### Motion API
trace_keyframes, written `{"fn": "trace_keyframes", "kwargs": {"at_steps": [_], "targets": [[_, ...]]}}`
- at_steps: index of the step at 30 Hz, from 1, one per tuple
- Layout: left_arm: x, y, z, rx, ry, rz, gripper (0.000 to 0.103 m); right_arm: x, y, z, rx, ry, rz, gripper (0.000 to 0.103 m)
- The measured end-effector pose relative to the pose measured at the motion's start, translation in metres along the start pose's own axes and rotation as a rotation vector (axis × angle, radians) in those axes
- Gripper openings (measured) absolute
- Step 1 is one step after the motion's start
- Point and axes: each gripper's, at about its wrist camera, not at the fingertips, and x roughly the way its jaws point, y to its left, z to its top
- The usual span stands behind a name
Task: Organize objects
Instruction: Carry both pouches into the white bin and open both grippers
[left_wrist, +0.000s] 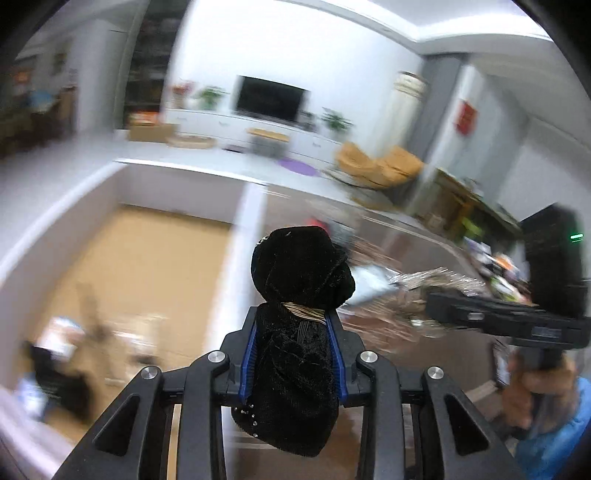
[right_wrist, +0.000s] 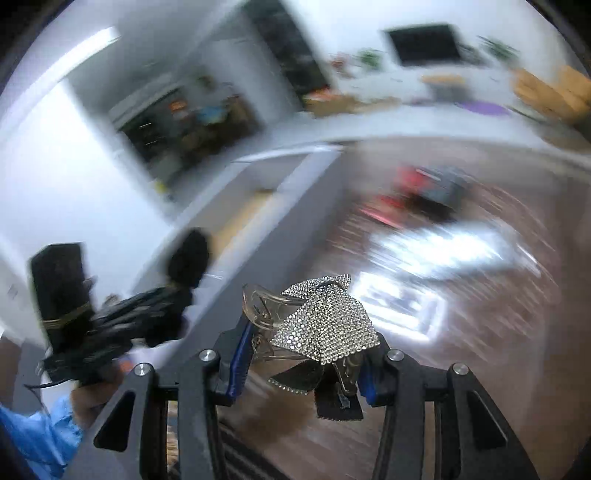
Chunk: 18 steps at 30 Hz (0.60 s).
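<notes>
The left claw (left_wrist: 293, 354) is clamped on a black velvet hair piece (left_wrist: 295, 332), its blue pads pressing both sides; the velvet sticks up past the fingertips. Beyond it and to the left lies an open box with a tan floor (left_wrist: 147, 266). The right claw (right_wrist: 301, 354) is gripping a rhinestone bow clip (right_wrist: 325, 325), whose clear plastic clasp juts up and to the left of the fingertips. Ahead of it, the dark desk (right_wrist: 480, 332) is blurred, with red things (right_wrist: 402, 188) farther off.
</notes>
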Motion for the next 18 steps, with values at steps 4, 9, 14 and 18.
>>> {"fn": "trace_keyframes", "kwargs": {"at_steps": [4, 9, 14, 18], "targets": [[-0.002, 0.073, 0.007, -0.075, 0.056, 0.19, 0.035, 0.054, 0.08, 0.04, -0.13, 0.011, 0.112, 0.048], [0.016, 0.133, -0.01, -0.174, 0.209, 0.413, 0.066, 0.142, 0.132, 0.063, -0.188, 0.093, 0.124, 0.084], [0.003, 0.135, -0.021, -0.244, 0.137, 0.391, 0.076, 0.157, 0.12, 0.048, -0.146, 0.07, 0.073, 0.09], [-0.007, 0.108, -0.018, -0.215, 0.061, 0.345, 0.076, 0.124, 0.077, 0.013, -0.13, -0.009, -0.024, 0.097]]}}
